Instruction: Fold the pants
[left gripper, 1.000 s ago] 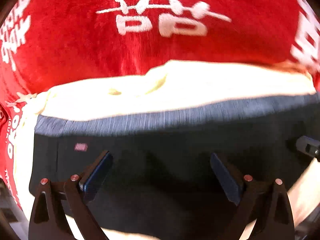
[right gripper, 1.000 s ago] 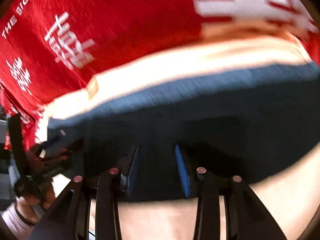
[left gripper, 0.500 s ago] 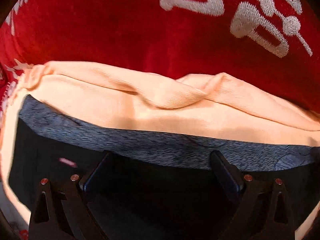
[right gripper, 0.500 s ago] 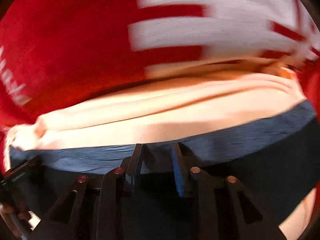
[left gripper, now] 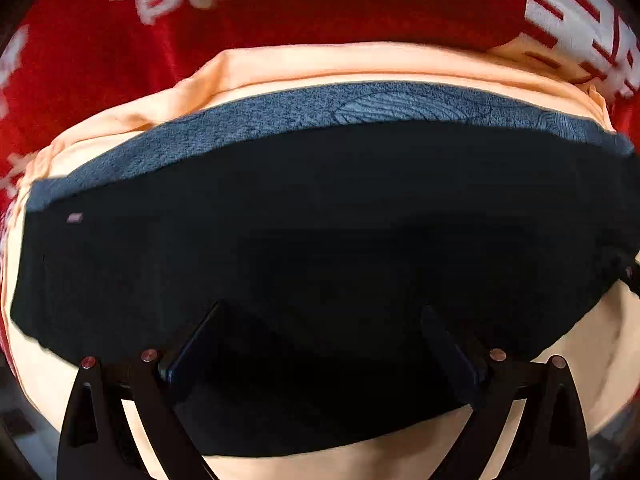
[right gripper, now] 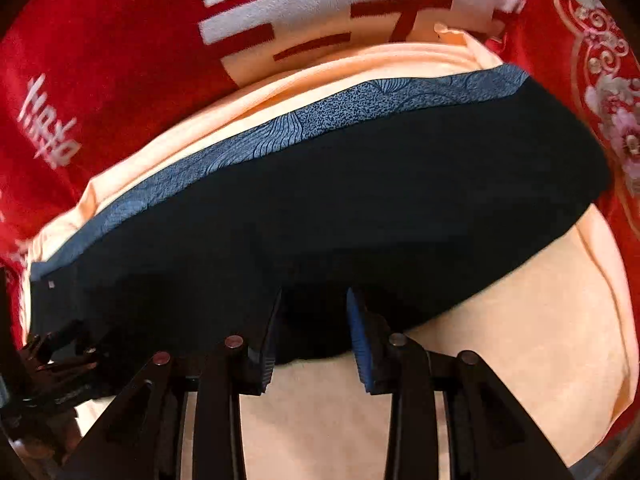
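One pair of dark pants [left gripper: 320,240] lies folded flat on a peach cloth [right gripper: 500,340] over a red blanket [left gripper: 360,12]. Left claw [left gripper: 320,344] gapes wide; right claw [right gripper: 314,328] stands narrowly apart, gripping nothing. Folding looks nearly done.

Each fisheye view looks forward and down along its own gripper's two black fingers, from very close above the dark navy pants with a blue patterned waistband [left gripper: 320,240] lying on a pale peach cloth [left gripper: 400,64] over a red blanket with white lettering [left gripper: 360,0]. The left wrist view faces the waistband squarely, while the right wrist view sees it slanting up to the right. Both share the pants [right gripper: 340,208], peach cloth [right gripper: 520,320] and red blanket [right gripper: 100,40], and the left gripper [right gripper: 56,364] appears at the right view's lower left edge.
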A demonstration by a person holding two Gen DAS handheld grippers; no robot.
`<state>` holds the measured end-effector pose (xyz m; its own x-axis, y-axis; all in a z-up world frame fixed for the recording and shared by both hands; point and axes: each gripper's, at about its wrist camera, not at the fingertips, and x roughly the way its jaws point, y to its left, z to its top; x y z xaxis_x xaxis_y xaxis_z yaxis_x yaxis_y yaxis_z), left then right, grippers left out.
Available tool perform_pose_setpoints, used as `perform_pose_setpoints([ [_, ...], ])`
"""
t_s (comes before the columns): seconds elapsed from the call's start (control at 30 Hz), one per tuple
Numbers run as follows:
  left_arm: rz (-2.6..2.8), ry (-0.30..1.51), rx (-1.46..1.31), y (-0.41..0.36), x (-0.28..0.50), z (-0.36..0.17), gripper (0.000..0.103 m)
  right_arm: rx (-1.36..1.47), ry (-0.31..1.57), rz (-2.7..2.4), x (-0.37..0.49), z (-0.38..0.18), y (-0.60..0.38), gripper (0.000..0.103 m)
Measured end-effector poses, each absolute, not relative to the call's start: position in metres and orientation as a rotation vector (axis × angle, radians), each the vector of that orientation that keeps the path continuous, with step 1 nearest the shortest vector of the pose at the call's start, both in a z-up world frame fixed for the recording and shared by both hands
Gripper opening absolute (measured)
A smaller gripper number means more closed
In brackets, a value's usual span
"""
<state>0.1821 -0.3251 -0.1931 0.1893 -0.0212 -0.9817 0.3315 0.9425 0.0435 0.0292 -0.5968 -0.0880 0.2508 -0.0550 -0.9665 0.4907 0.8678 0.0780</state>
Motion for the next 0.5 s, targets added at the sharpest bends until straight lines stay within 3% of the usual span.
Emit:
perform_pose_setpoints([
  [0.5, -0.151, 1.375, 0.275, -0.33, 0.17, -0.197, 0.102, 0.619, 1.301, -0.433, -0.059, -0.077, -0.652, 0.039],
])
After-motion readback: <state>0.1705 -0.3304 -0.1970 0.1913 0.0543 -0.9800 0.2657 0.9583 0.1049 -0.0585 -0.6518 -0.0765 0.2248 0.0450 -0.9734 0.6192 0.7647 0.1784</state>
